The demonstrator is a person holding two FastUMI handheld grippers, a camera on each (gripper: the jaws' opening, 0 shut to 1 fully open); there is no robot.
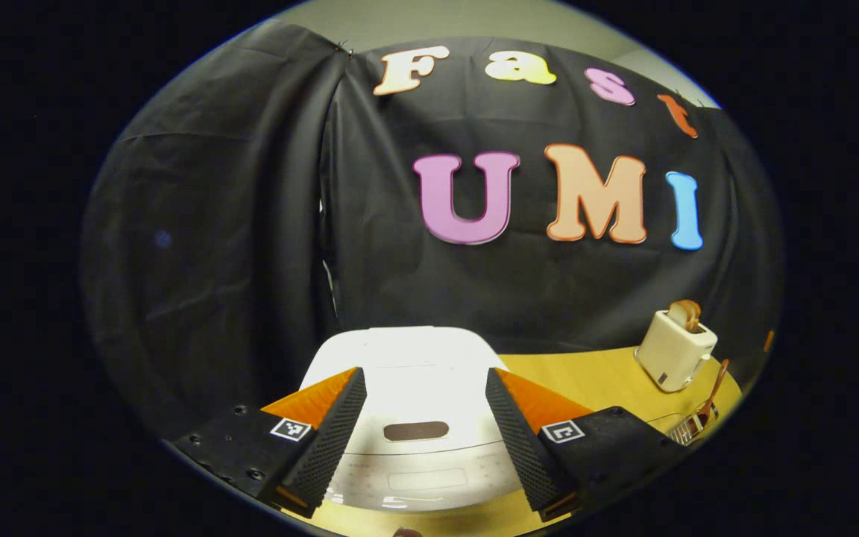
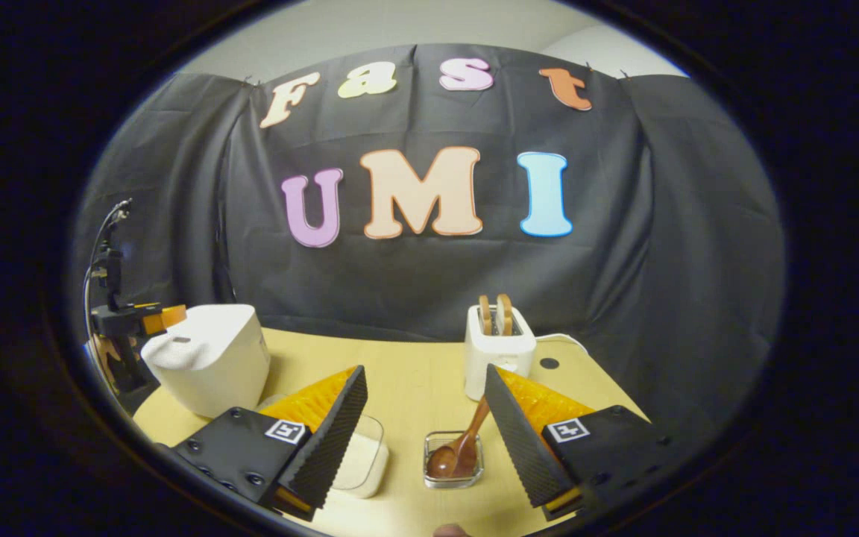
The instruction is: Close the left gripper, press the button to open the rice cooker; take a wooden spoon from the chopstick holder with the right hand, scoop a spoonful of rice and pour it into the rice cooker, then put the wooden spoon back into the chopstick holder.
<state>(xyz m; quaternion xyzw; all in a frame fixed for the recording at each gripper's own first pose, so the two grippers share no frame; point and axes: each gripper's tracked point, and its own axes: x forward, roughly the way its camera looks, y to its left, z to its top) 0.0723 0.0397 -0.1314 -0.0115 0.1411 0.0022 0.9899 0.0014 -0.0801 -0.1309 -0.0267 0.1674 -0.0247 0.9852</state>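
Both grippers are gaping: the left gripper (image 1: 424,432), hovering over the cooker (image 1: 407,365), should be clenching before pressing the button (image 1: 416,430) squarely.

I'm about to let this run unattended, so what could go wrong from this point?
1. The left gripper is open above the rice cooker; pressing the lid button without closing first, the fingers may straddle it.
2. The wooden spoon leans in a small clear holder that looks light; a pull by the open right gripper may tip it.
3. The rice container sits close beside that holder, so the reach could knock it.
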